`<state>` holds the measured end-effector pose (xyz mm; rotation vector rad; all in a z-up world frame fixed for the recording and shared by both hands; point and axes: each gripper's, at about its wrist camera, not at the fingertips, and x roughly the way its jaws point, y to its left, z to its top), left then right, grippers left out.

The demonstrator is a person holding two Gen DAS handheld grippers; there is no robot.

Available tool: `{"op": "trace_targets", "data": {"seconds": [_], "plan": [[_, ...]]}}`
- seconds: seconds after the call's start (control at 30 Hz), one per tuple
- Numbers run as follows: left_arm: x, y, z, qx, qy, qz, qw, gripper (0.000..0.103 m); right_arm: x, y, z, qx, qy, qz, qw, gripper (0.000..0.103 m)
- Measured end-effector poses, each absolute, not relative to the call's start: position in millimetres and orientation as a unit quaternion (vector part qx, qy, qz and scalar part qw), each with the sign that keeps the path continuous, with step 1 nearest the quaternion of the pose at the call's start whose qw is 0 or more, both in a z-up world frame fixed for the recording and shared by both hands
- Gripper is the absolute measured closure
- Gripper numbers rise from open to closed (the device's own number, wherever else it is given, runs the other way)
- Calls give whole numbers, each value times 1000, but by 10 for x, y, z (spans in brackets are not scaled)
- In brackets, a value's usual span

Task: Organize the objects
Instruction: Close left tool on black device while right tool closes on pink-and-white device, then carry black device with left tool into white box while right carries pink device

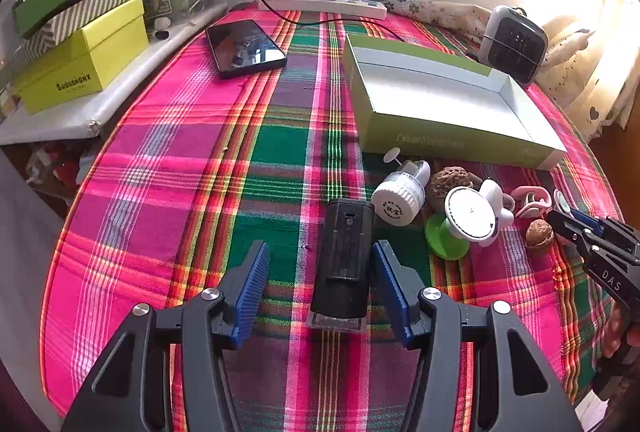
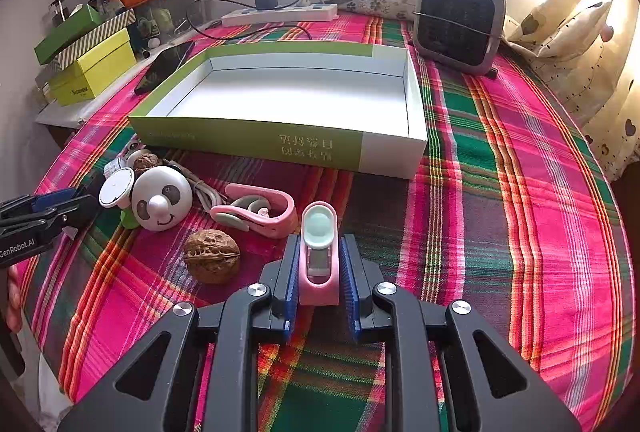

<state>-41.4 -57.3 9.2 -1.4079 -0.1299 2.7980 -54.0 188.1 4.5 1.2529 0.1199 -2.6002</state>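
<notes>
My left gripper (image 1: 320, 272) is open, its blue pads either side of a black rectangular device (image 1: 344, 256) that lies on the plaid cloth. My right gripper (image 2: 318, 264) is shut on a small pink device with a mint-green cap (image 2: 319, 252). A shallow green and white box (image 2: 288, 100), open on top and empty, lies ahead; it also shows in the left wrist view (image 1: 440, 104). Loose items lie before it: a panda-faced toy (image 2: 162, 198), a pink clip-like item (image 2: 256, 210), a walnut (image 2: 212, 256), a white round bottle (image 1: 400, 198) and a second walnut (image 1: 448, 182).
A black phone (image 1: 244, 48) lies at the far left of the cloth. A small heater (image 2: 456, 20) stands at the back right, a power strip with charger (image 2: 280, 12) along the back wall. Stacked yellow and green boxes (image 1: 80, 64) sit on a side shelf at left.
</notes>
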Motion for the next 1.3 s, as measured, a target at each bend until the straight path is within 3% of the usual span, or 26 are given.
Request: {"op": "trace_targets", "data": {"seconds": [0.17,0.43,0.57,0.7,0.83,1.3], "plan": [[-451,-501,65,-436,-3,900,3,50,-598,1837,38,429,52,-892,131,71],[-475,-518,63,-424,-1,906,9,52,-624,1833,39,430,51,-893,123,69],[-479,-521,71,-417,1,909,15,74,-622,1827,38,430,51,-894,120,69],[-488,-522,72,-416,2,909,18,77,-623,1823,41,430,49,-893,122,71],[-479,-528,69,-413,1,910,22,78,-613,1811,44,429,49,-894,119,85],[-506,-489,200,-409,10,912,33,78,-602,1806,85,424,38,-896,125,85]]}}
